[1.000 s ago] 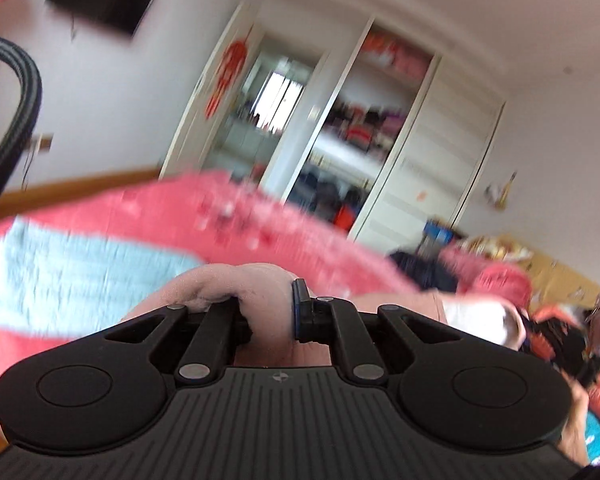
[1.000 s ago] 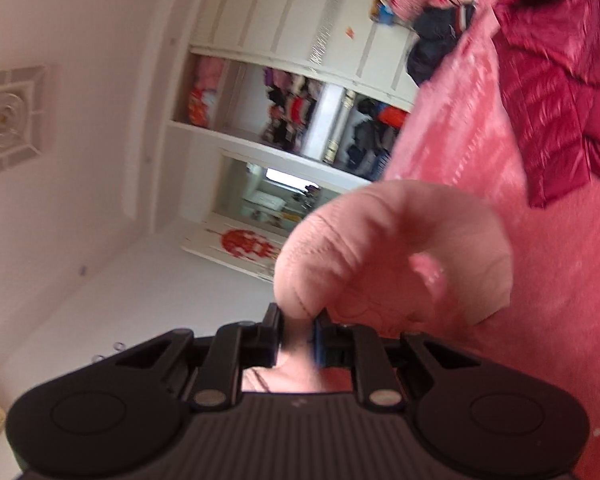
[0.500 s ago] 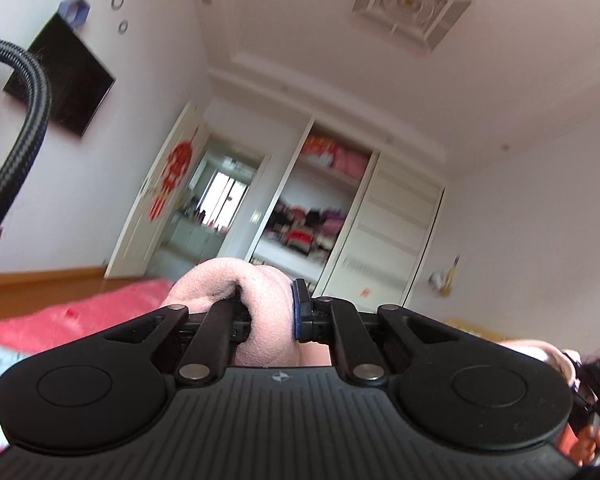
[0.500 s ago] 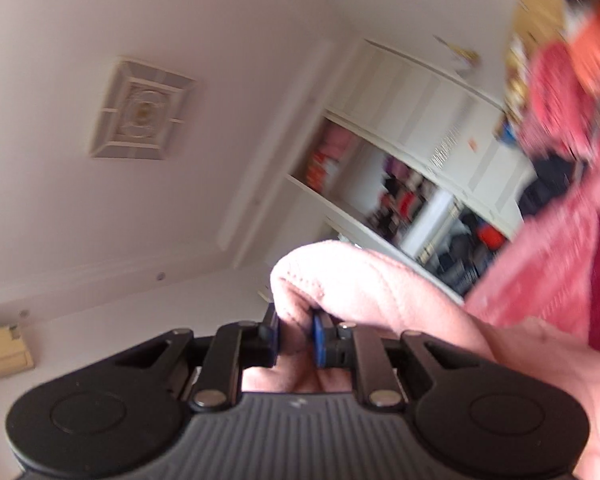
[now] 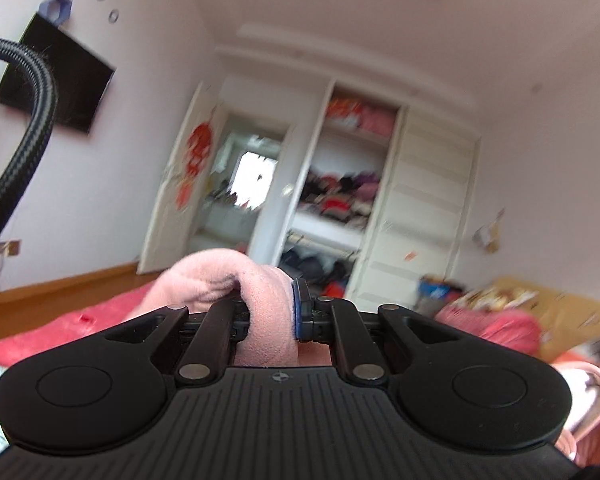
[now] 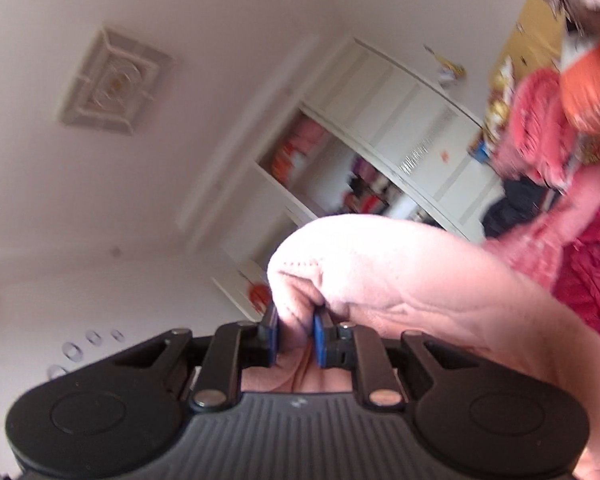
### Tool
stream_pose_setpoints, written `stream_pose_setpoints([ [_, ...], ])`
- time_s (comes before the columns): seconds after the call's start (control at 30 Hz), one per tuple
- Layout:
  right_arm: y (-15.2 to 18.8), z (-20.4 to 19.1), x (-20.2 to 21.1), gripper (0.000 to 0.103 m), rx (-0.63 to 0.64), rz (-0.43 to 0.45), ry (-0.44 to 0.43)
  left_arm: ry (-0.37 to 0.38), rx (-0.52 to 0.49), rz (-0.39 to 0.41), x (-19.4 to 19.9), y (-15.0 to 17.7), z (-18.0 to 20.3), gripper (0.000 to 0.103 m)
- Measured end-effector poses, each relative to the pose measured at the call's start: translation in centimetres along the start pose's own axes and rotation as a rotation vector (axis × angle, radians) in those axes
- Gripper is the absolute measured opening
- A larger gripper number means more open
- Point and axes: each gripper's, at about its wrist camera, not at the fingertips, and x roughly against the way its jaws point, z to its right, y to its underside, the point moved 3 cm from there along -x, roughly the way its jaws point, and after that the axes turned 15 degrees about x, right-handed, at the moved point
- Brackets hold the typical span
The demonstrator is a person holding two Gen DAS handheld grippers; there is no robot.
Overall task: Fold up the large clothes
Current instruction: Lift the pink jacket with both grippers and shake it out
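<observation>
I see the white built-in wardrobe [image 5: 364, 200] with open shelves at twelve o'clock. The soft pale-pink fleece garment [image 6: 400, 276] bunches before both cameras. My left gripper [image 5: 270, 312] is clamped on it; my right gripper [image 6: 296, 334] pinches another fold.

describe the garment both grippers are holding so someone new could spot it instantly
Start from the white wardrobe with its open shelves; directly in front of each camera, fabric bulges up between the fingers. That is the pale pink fleece garment, clamped by the left gripper and the right gripper. It is soft, matte and paler than the coral bedspread and glossy crimson jacket.
</observation>
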Motion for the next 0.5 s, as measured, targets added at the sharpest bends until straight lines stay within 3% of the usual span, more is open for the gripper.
stream_pose_setpoints([
  [0.23, 6.3, 6.6, -8.6, 0.015, 0.027, -0.217, 0.138, -0.132, -0.030, -0.092, -11.0, 5.0, -1.7, 0.010],
  [0.5, 11.3, 10.6, -14.9, 0.015, 0.053, -0.314, 0.195, -0.243, -0.021, -0.165, -20.7, 7.8, -4.1, 0.010],
])
